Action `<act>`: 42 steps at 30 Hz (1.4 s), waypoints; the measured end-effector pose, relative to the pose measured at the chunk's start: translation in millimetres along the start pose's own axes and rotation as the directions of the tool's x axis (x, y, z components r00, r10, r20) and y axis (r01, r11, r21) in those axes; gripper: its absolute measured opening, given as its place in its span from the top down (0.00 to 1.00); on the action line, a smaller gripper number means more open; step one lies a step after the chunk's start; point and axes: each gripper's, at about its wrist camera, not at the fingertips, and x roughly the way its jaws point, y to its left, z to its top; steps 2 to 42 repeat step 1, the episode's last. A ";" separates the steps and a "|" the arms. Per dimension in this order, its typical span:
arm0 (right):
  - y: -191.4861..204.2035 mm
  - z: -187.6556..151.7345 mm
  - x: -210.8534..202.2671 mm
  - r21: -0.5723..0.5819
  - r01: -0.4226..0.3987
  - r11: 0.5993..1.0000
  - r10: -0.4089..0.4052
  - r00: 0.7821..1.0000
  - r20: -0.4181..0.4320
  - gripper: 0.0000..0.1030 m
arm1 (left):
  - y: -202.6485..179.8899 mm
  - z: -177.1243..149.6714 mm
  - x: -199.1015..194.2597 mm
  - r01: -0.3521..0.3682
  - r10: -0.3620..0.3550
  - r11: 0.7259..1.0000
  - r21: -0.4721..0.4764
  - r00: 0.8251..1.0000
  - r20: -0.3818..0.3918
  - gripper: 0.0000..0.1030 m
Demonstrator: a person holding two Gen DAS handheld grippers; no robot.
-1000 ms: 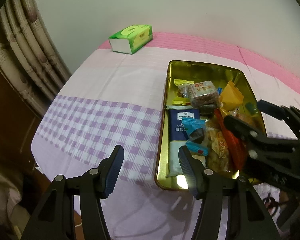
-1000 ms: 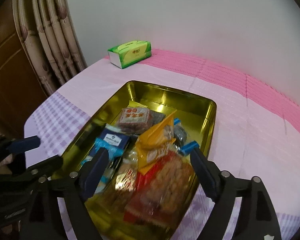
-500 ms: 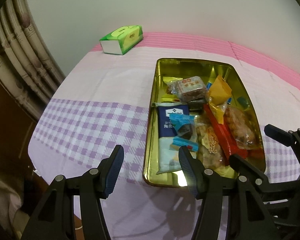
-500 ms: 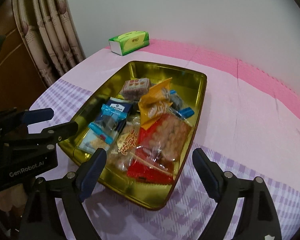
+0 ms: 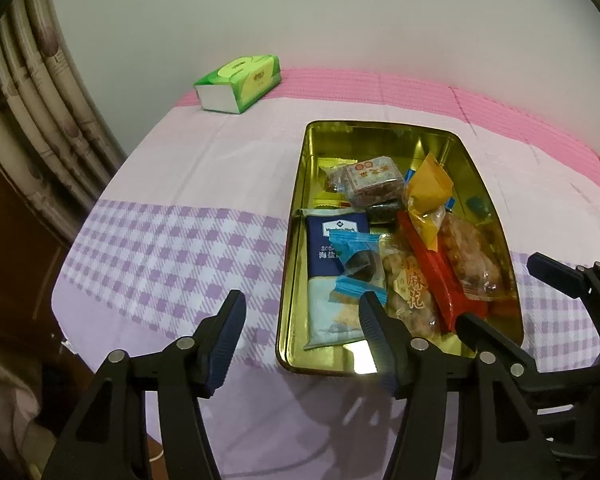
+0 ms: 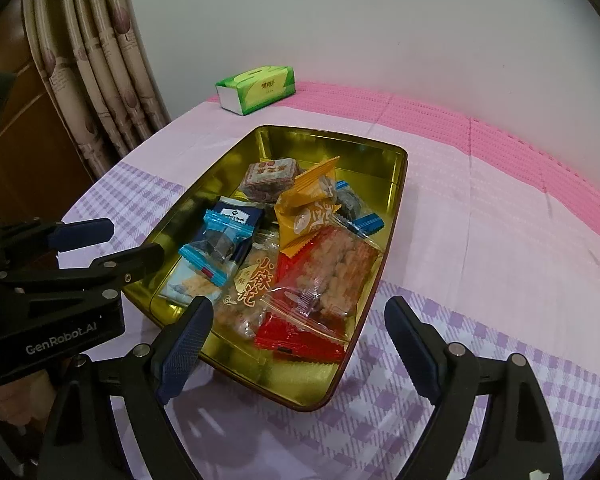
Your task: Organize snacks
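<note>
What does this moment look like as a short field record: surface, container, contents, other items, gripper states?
surface: table under a pink, white and purple-check cloth
container: gold tin tray, open, no lid in view
contents: navy cracker pack; blue-ended candy; yellow packet; red-edged clear bag; brown square pack; all lying piled inside the tray
other items: green tissue box at the far edge, apart from the tray
left gripper: open, empty, before the tray's near end
right gripper: open, empty, over the tray's near end
</note>
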 end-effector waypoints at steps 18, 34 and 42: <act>-0.4 0.4 0.0 0.002 -0.001 1.000 0.001 1.000 0.000 0.16 | 0.1 0.1 -0.3 0.000 0.000 1.000 -0.002 1.000 0.000 0.40; -0.4 0.4 0.0 0.002 -0.001 1.000 0.001 1.000 0.000 0.16 | 0.1 0.1 -0.3 0.000 0.000 1.000 -0.002 1.000 0.000 0.40; -0.4 0.4 0.0 0.002 -0.001 1.000 0.001 1.000 0.000 0.16 | 0.1 0.1 -0.3 0.000 0.000 1.000 -0.002 1.000 0.000 0.40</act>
